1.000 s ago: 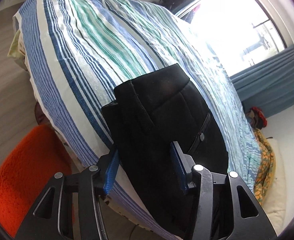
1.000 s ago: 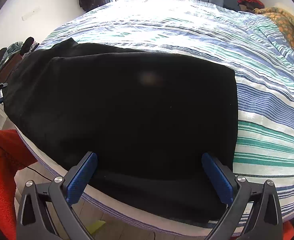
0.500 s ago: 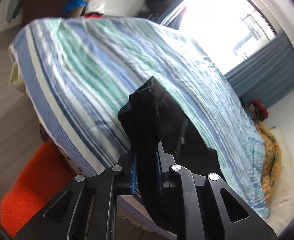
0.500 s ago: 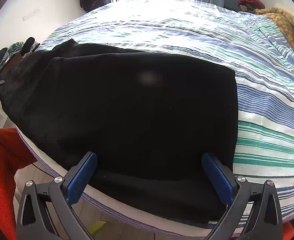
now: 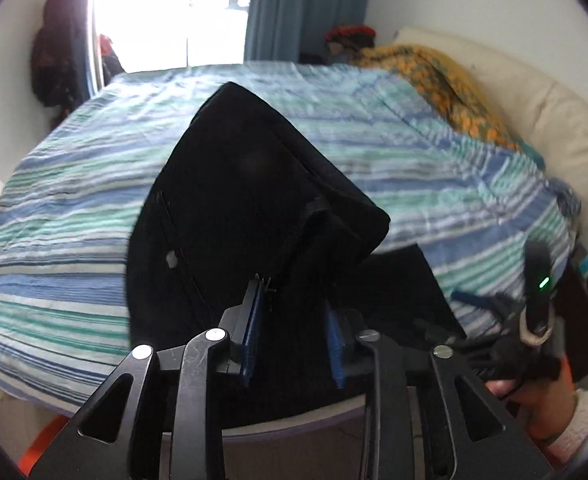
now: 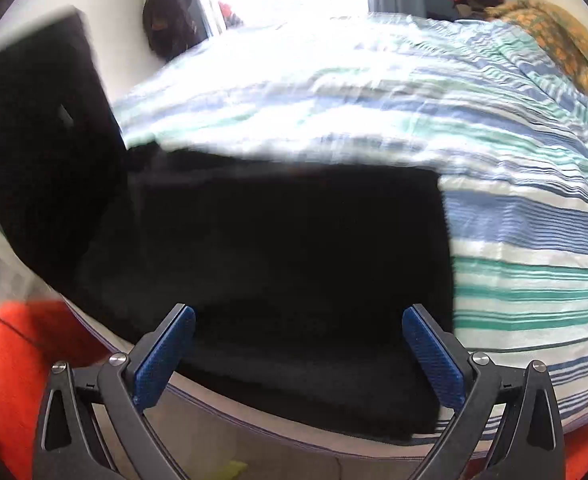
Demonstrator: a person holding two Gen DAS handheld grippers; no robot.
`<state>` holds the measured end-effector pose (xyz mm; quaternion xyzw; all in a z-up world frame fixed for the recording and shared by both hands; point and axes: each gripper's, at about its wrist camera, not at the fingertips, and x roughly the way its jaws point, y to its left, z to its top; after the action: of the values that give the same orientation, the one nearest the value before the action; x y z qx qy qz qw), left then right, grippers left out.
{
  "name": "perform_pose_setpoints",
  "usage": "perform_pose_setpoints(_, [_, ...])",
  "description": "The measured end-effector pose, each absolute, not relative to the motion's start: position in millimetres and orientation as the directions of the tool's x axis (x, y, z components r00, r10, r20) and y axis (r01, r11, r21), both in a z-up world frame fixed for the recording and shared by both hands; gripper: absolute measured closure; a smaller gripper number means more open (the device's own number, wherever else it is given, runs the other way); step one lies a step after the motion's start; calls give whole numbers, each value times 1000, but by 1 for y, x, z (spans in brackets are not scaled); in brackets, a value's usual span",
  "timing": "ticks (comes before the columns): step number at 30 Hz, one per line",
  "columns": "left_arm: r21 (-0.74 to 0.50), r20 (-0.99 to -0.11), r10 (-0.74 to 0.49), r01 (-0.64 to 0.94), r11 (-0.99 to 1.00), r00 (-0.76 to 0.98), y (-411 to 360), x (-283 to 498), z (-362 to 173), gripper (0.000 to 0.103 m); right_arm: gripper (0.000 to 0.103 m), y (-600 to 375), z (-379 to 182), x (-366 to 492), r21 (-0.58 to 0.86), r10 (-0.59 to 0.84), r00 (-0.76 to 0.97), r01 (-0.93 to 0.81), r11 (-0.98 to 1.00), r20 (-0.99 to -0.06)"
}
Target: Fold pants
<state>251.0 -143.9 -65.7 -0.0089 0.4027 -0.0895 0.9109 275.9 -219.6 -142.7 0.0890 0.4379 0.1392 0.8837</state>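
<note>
We gripped the soft, limp pants (image 5: 230, 216) in our left claw (image 5: 294, 320); our right claw (image 6: 297, 344) stood open before the flat part.

No readable text, label, brand, number or sign in either view. Small pale mark on black pants (image 5: 250, 200) near pocket seam: blurred, shape only, not legible. Green lit indicator on dark device (image 5: 539, 276) at right edge of left wrist view: plain light, no characters. Striped bedspread (image 5: 74, 200) and orange-patterned blanket (image 5: 445, 80): pattern only, no lettering. Right wrist view motion-blurred; nothing legible on pants or bedding there.
</note>
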Motion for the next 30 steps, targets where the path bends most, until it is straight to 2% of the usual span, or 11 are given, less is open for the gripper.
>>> perform_pose_setpoints(4, [-39, -807, -145, 193, 980, 572, -170, 257, -103, 66, 1, -260, -120, 262, 279, 260, 674, -83, 957, -692])
perform_pose_setpoints(7, [-99, -775, -194, 187, 977, 601, -146, 240, -85, 51, 1, -286, -116, 250, 322, 253, 705, -37, 946, -662])
perform_pose_setpoints(8, [-96, -756, -176, 159, 983, 630, -131, 237, -76, 44, 1, -292, -116, 248, 350, 268, 712, -33, 936, -649])
perform_pose_setpoints(11, [-98, -729, -89, 25, 995, 678, -74, 232, -58, 43, 2, -296, -116, 255, 503, 415, 695, -89, 860, -586])
perform_pose_setpoints(13, [-89, -736, -25, -59, 994, 677, -44, 229, -69, 49, 6, -290, -122, 274, 673, 596, 624, -148, 725, -505])
perform_pose_setpoints(15, [-67, -755, 26, -116, 991, 655, -25, 231, -90, 73, 9, -275, -134, 297, 794, 740, 507, -163, 586, -442])
perform_pose_setpoints(17, [-91, -788, 0, -116, 989, 616, -20, 236, -112, 86, 17, -258, -144, 323, 839, 807, 415, -161, 520, -420])
perform_pose_setpoints(21, [-89, -818, -35, -66, 994, 574, -35, 246, -143, 89, 27, -218, -155, 359, 769, 799, 286, -235, 594, -529])
perform_pose_setpoints(26, [-118, -815, -67, -53, 992, 576, -37, 252, -140, 89, 37, -179, -162, 377, 670, 762, 170, -384, 636, -625])
perform_pose_setpoints(28, [-129, -815, -75, -54, 990, 575, -34, 250, -140, 89, 37, -164, -164, 374, 576, 698, 135, -466, 671, -703])
perform_pose_setpoints(30, [-129, -816, -75, -54, 990, 573, -36, 252, -141, 90, 36, -159, -164, 368, 544, 680, 114, -512, 665, -724])
